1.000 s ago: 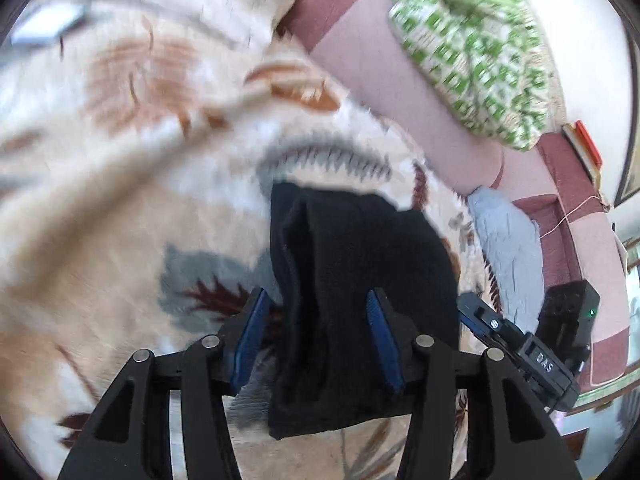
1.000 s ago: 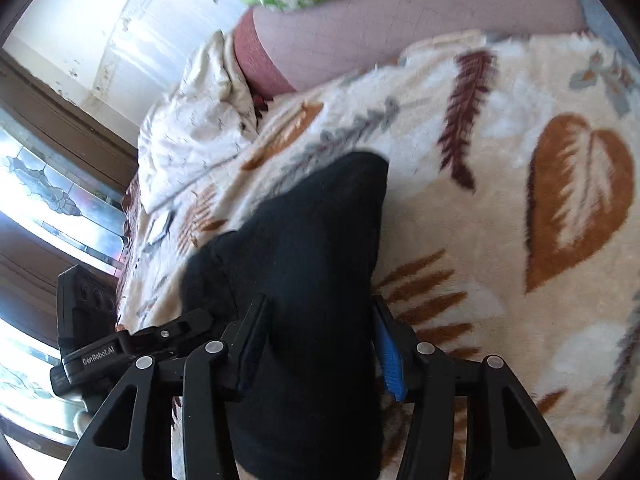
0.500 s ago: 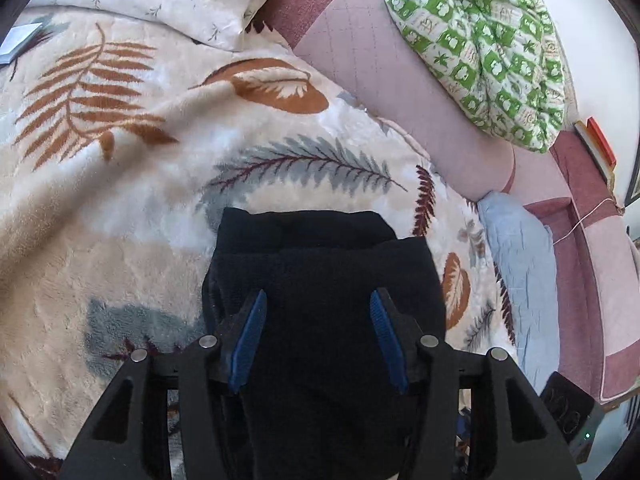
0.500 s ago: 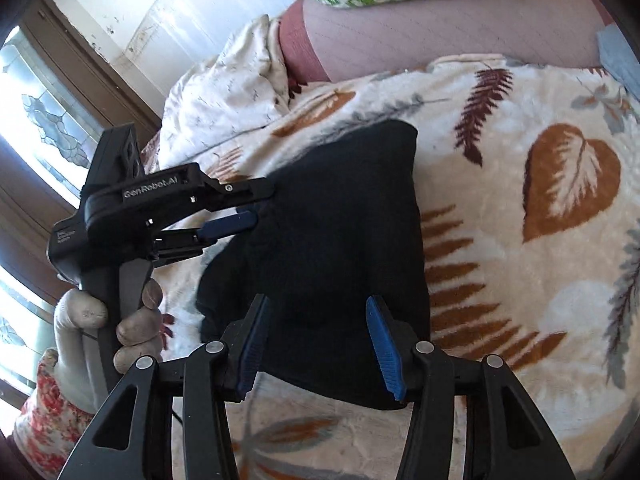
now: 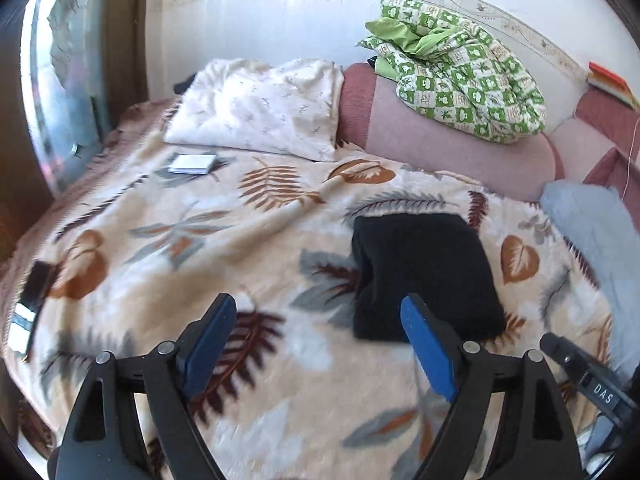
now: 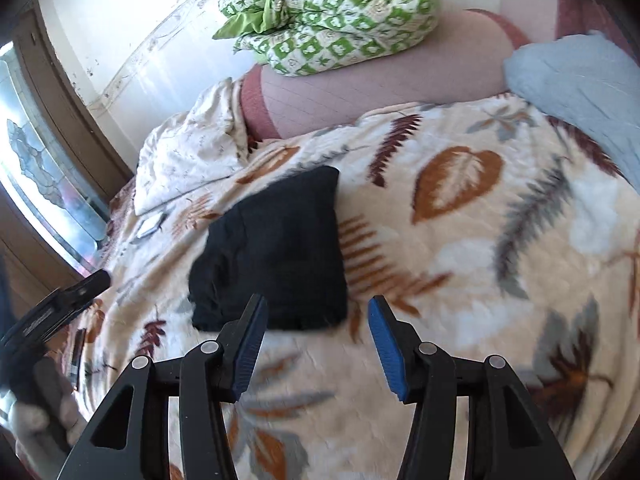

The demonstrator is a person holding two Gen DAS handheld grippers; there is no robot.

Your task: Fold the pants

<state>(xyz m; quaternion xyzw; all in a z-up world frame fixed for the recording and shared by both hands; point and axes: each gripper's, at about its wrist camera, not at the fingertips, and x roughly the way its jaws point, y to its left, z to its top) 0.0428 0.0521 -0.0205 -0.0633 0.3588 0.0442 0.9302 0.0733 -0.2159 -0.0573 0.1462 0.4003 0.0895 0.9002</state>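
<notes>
Leaf-patterned blanket (image 5: 256, 248) spread over the bed; pale pillow (image 5: 260, 116) far left, pink bolster (image 5: 448, 144) along the white wall (image 5: 256, 20), green checked quilt (image 5: 460, 76) atop. Bright window (image 5: 60, 80) at left.

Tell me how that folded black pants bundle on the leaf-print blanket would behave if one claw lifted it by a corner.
The folded black pants bundle would probably flop and unfold: it is soft cloth with loose layers showing at its left edge. It likely feels light for its size. On the plush leaf-print blanket it would likely drag rather than slide.
</notes>
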